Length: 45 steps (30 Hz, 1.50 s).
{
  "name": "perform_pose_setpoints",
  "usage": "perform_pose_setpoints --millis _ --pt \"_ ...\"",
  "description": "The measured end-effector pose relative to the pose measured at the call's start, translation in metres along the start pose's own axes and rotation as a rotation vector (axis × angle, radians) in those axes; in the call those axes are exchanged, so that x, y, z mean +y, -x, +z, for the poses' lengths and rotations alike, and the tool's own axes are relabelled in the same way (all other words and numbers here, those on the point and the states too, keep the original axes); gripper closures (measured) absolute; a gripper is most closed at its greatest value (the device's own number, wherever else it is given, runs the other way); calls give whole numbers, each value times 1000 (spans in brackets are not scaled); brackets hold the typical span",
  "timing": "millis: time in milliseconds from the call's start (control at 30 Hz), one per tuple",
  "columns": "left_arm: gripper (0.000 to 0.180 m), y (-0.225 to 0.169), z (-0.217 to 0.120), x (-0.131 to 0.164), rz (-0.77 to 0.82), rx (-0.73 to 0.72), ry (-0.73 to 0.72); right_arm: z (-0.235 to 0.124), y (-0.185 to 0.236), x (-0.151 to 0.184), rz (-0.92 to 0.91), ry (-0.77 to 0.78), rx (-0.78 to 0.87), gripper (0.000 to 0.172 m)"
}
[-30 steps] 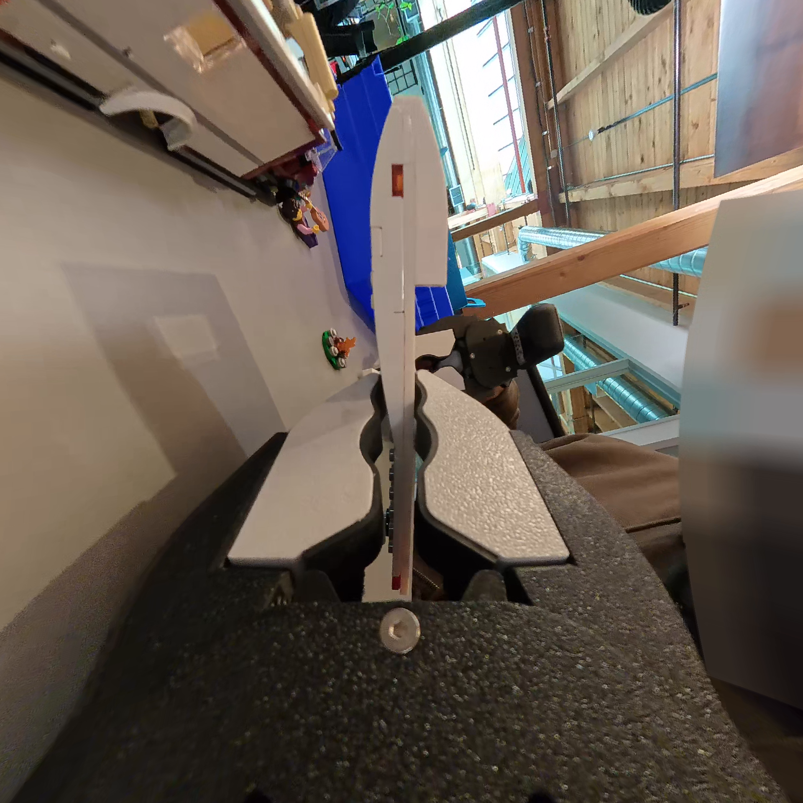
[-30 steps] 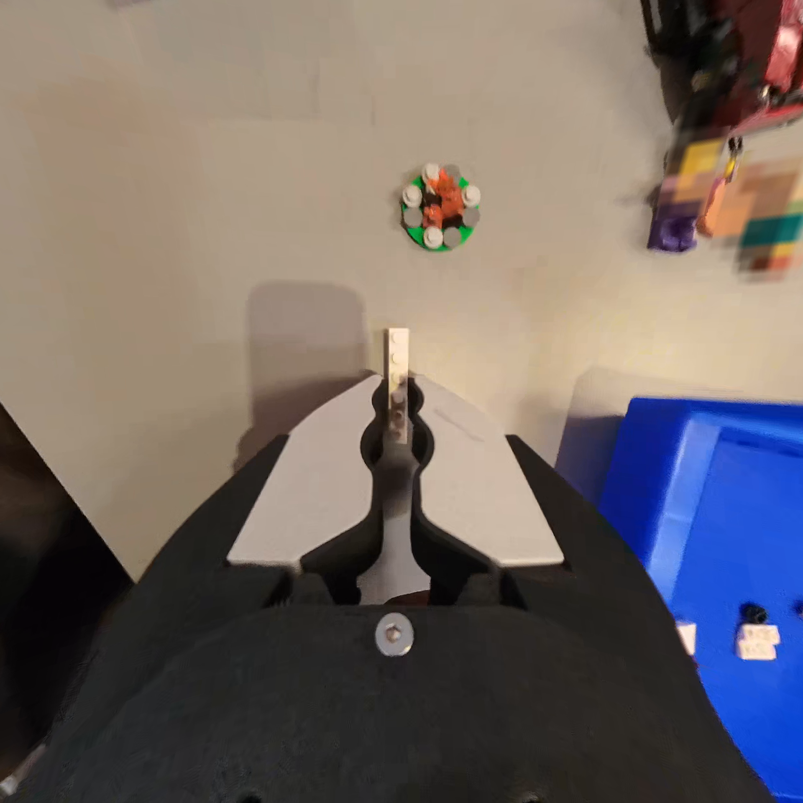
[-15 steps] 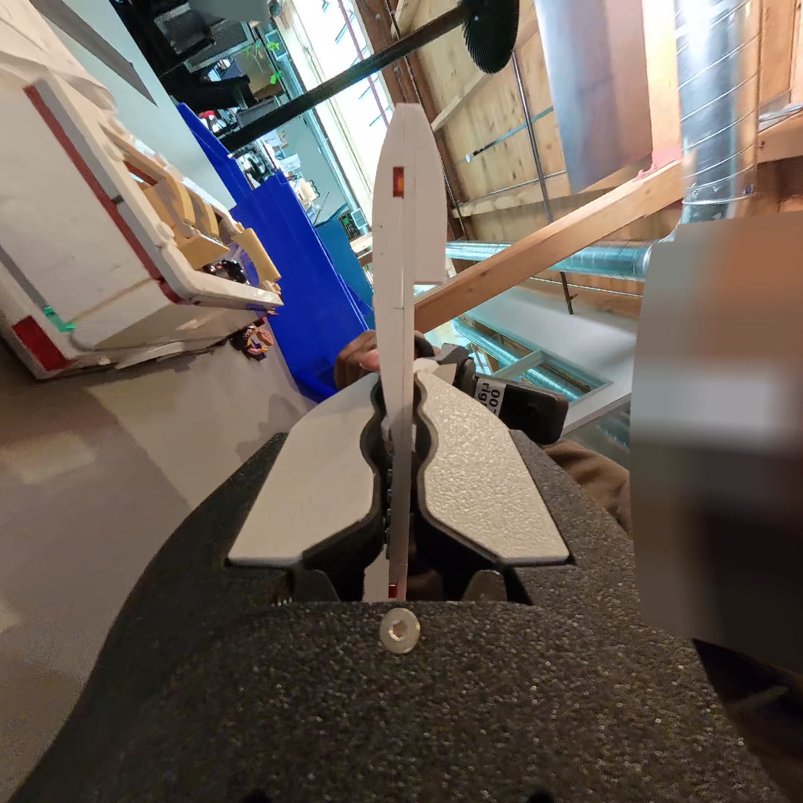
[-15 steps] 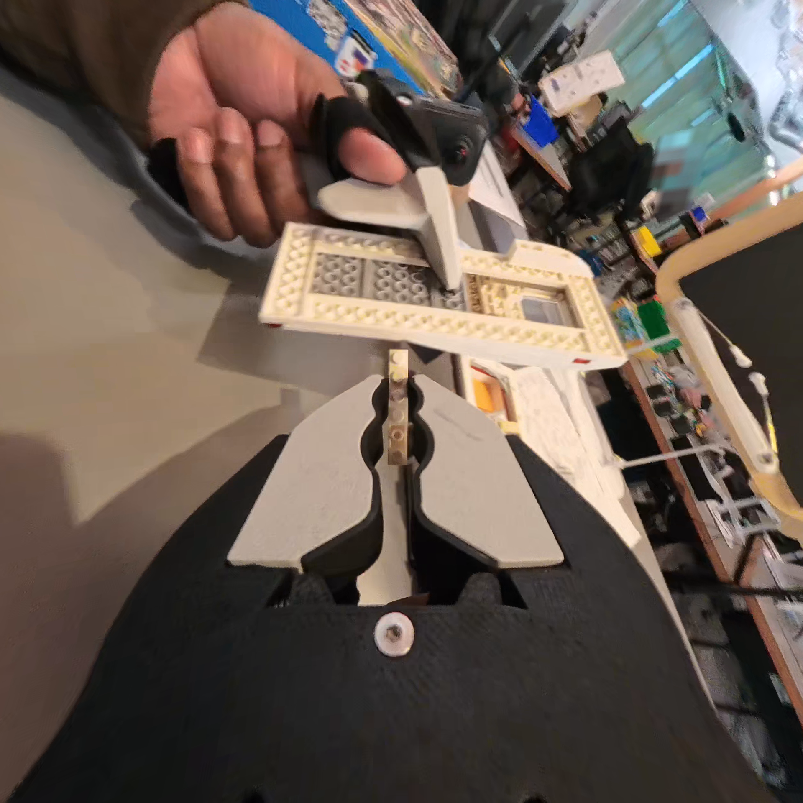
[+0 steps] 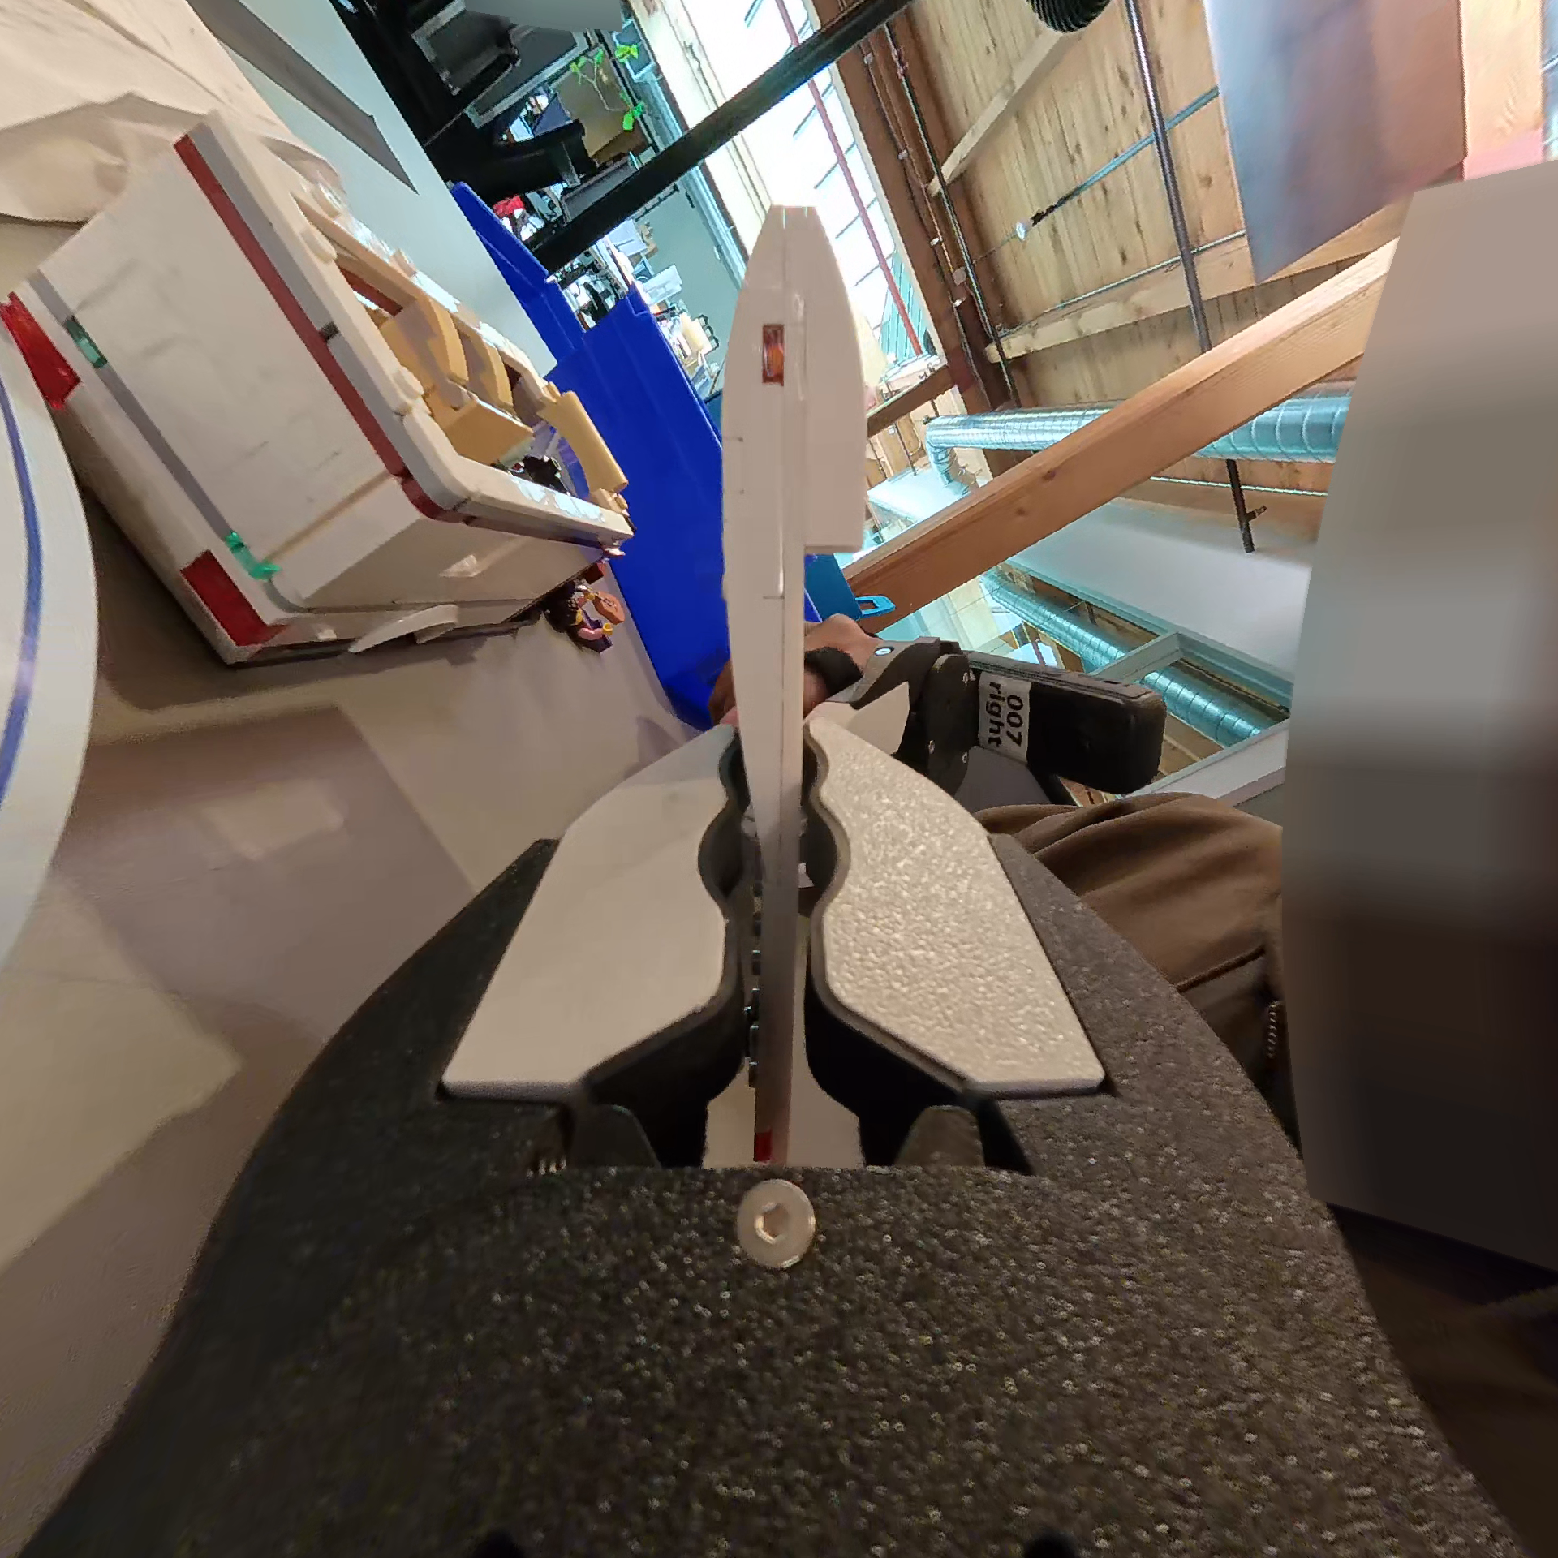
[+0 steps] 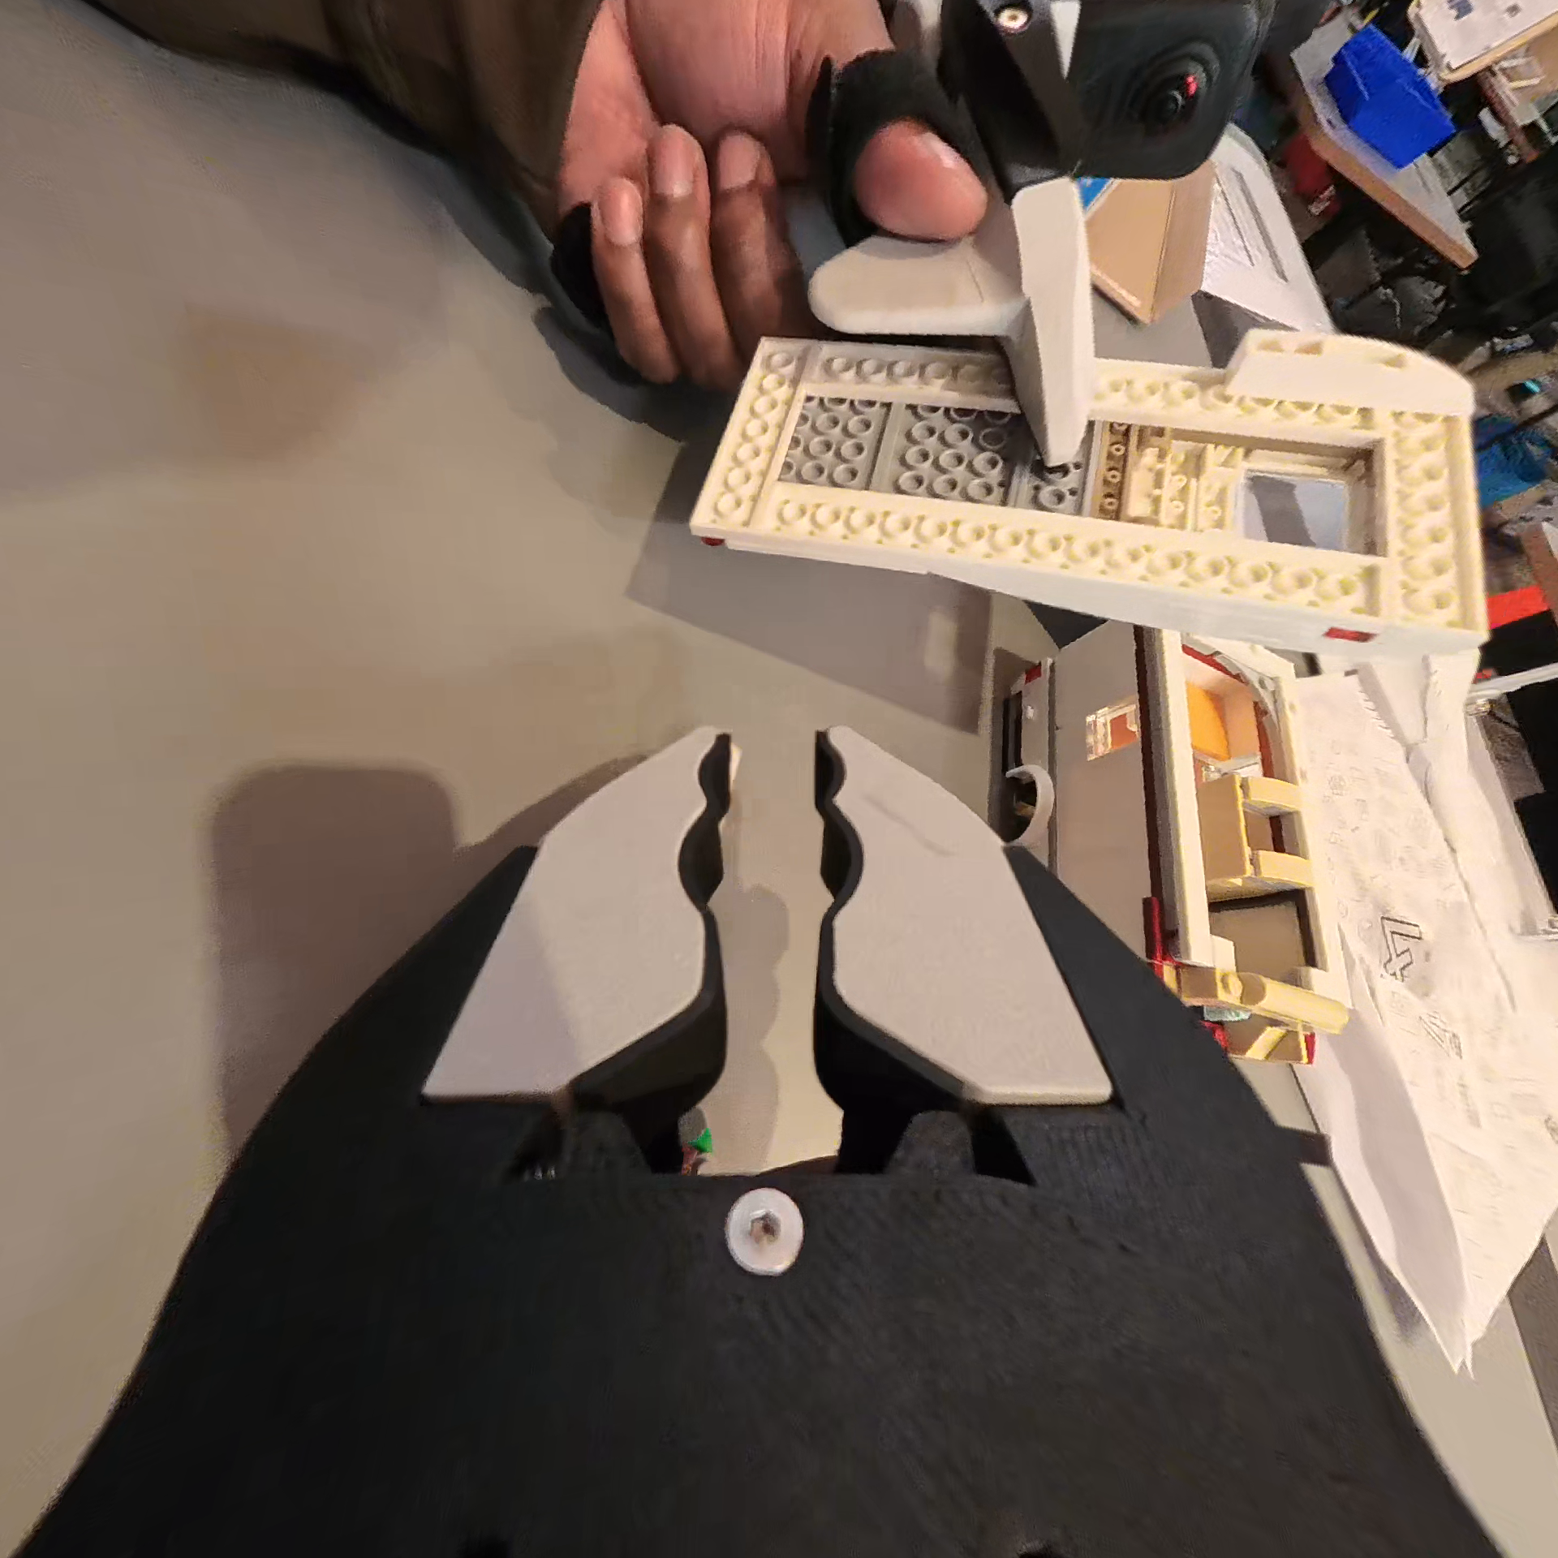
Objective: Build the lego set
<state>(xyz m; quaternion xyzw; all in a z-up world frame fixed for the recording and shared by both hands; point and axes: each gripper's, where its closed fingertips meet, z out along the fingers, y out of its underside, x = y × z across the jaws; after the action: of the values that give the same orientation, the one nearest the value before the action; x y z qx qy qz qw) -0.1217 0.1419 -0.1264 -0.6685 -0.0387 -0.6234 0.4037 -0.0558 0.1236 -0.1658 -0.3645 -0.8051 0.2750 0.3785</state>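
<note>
Your left gripper (image 5: pixel 771 759) pinched the white brick panel (image 6: pixel 1096 506) by its flat faces, fingers (image 5: pixel 885 843) pressed on both sides. It lay up and right of your right gripper (image 6: pixel 776 750), long axis crosswise. Those fingers (image 6: pixel 641 885) were spread with nothing between them. The panel was hard plastic, studded, over the smooth table (image 6: pixel 253 506).

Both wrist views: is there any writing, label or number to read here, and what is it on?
White sticker on the right gripper: clear black print, which I do not repeat.
Paper sheet beside the brick model: faint printed drawings and one large mark, not repeated.
Far papers: too small and blurred to read.
White plate clamped in the left gripper: no writing seen.
</note>
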Motion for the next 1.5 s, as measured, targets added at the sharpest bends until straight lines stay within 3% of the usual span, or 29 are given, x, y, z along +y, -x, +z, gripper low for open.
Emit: perform_pose_setpoints --millis 400,700,867,1133,1400,1500 --pt "170 3 2 7 17 -38 37 0 31 27 44 145 -185 152" --pt "170 6 4 15 -10 -60 72 14 35 31 66 190 -165 151" --pt "170 9 4 21 -40 -81 102 16 32 39 64 227 -158 163" --pt "170 9 10 37 -68 -84 178 -6 61 29 204 166 -425 163" --pt "170 6 14 43 -59 -76 205 1 51 40 230 197 -363 163" --pt "170 6 14 42 -61 -71 200 1 43 41 211 190 -315 152"
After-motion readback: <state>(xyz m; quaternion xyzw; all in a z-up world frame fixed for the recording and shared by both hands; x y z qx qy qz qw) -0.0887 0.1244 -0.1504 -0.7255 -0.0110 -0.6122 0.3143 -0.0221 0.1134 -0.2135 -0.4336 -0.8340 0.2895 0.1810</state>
